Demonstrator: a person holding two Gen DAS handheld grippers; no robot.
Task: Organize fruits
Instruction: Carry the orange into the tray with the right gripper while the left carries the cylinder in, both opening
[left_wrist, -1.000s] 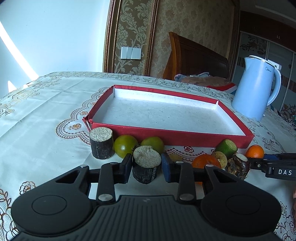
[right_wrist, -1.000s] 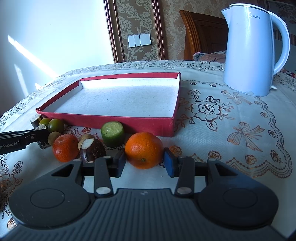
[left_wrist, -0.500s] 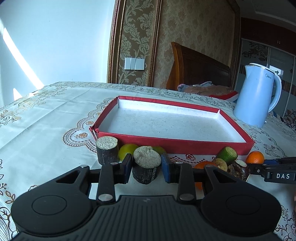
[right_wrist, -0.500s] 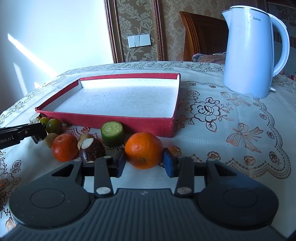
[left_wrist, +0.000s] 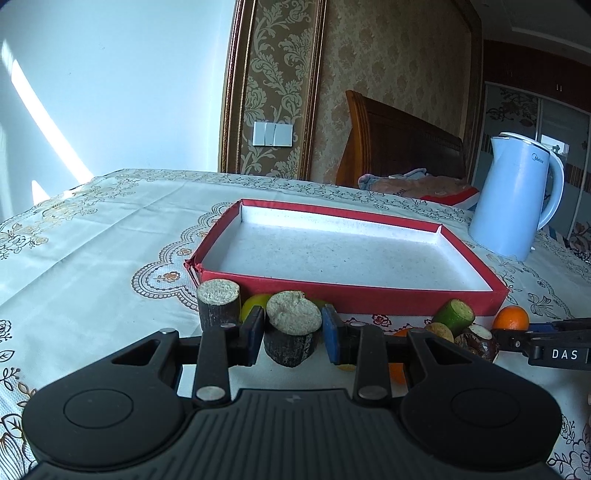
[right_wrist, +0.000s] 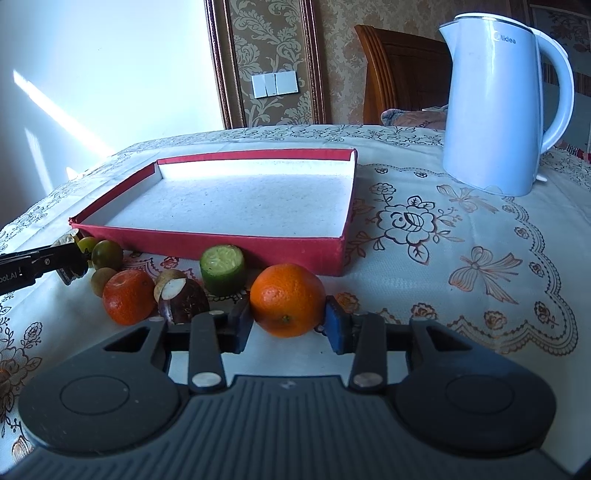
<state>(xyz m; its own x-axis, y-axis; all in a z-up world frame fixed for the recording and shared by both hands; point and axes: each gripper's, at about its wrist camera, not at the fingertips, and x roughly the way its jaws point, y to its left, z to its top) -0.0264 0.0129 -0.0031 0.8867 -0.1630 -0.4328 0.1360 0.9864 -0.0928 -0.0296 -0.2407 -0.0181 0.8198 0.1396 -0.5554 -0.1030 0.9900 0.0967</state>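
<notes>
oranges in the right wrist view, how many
2: one orange between the right tool's pads, another orange left of it beside the brown nut-like fruit. More may be hidden.

White electric kettle (right_wrist: 495, 99) on embroidered tablecloth (right_wrist: 461, 236); wooden headboard (left_wrist: 399, 144), wall switches (left_wrist: 272, 134), ornate wallpaper panel (left_wrist: 273, 74)
</notes>
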